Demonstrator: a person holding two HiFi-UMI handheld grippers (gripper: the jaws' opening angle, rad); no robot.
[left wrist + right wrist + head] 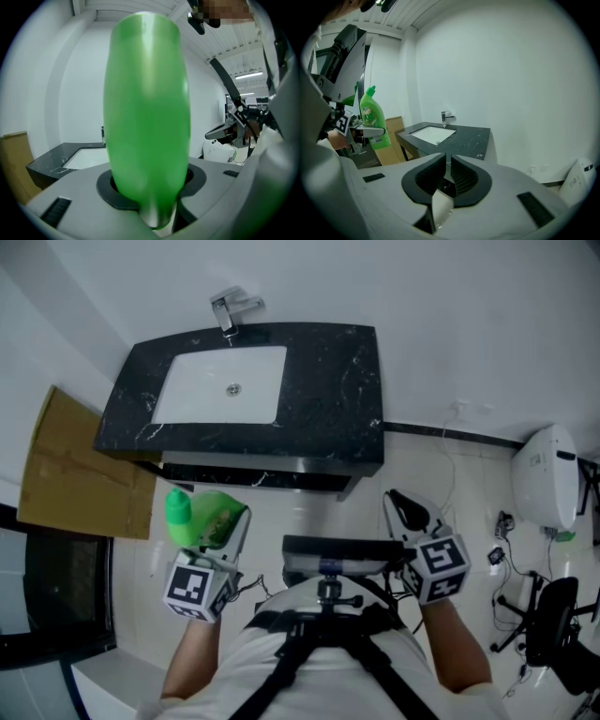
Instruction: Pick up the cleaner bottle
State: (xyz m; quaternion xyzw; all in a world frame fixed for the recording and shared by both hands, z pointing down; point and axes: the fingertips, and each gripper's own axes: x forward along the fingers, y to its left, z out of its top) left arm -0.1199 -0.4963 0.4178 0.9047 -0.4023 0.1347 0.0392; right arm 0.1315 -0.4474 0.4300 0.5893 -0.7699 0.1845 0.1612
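Note:
The green cleaner bottle (202, 514) is off the ground, held upright in my left gripper (223, 526), below the counter's front edge in the head view. In the left gripper view its green body (146, 108) fills the middle and the jaws of my left gripper (150, 187) press on its sides. From the right gripper view, the bottle (372, 119) shows at the far left, label facing me. My right gripper (403, 504) hangs at the right, apart from the bottle. Its jaws (447, 171) stand almost together with nothing between them.
A black marble counter (328, 399) with a white basin (220, 385) and a chrome tap (230, 310) stands ahead against the white wall. Cardboard (80, 465) leans at its left. A white appliance (548, 474), cables and a black chair (553, 624) are at the right.

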